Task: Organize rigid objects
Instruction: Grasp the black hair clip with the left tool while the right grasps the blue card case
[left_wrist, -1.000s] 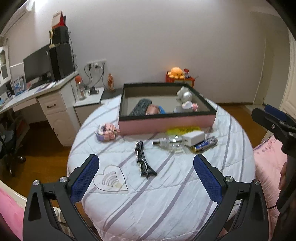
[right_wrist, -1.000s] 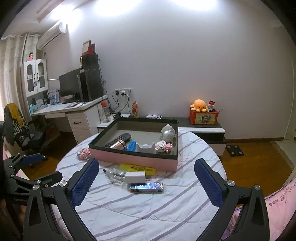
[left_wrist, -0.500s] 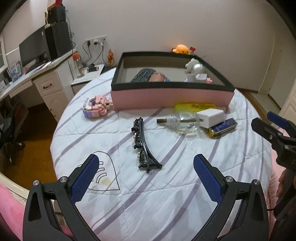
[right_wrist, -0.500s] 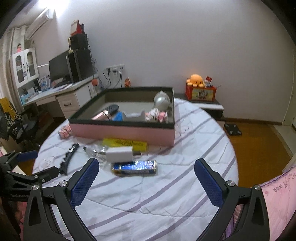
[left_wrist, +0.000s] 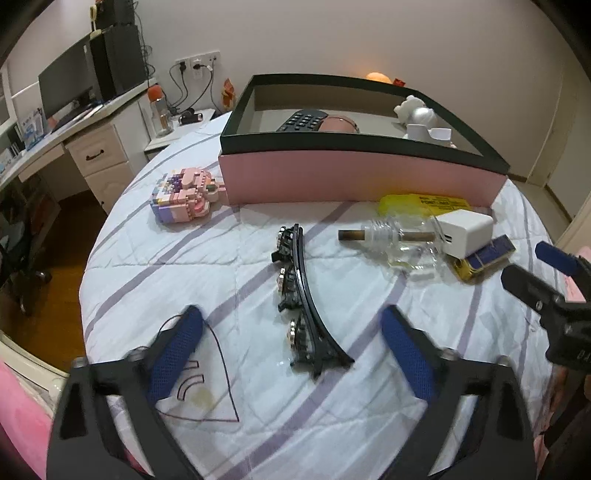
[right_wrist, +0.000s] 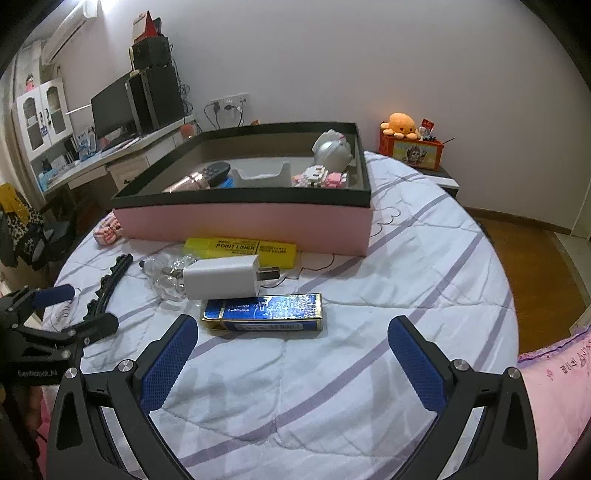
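A pink box with a black rim (left_wrist: 362, 177) stands at the back of the round table, also in the right wrist view (right_wrist: 243, 221), holding a remote, a white figure and other items. In front lie a black hair clip (left_wrist: 303, 295), a pink block toy (left_wrist: 186, 194), a clear glass bottle (left_wrist: 402, 240), a white charger (right_wrist: 221, 277), a yellow box (right_wrist: 240, 251) and a blue-gold tin (right_wrist: 264, 312). My left gripper (left_wrist: 291, 354) is open just above the near end of the hair clip. My right gripper (right_wrist: 291, 362) is open just short of the tin.
The table wears a white quilt with purple stripes (right_wrist: 369, 332) and a heart print (left_wrist: 199, 387). A desk with monitor (left_wrist: 74, 85) stands left, a pink bed (right_wrist: 554, 387) right, an orange plush on a low cabinet (right_wrist: 402, 125) behind.
Both grippers have moved forward and down toward the table. The hair clip now lies between the left fingers; the tin is close before the right ones. Both stay open.
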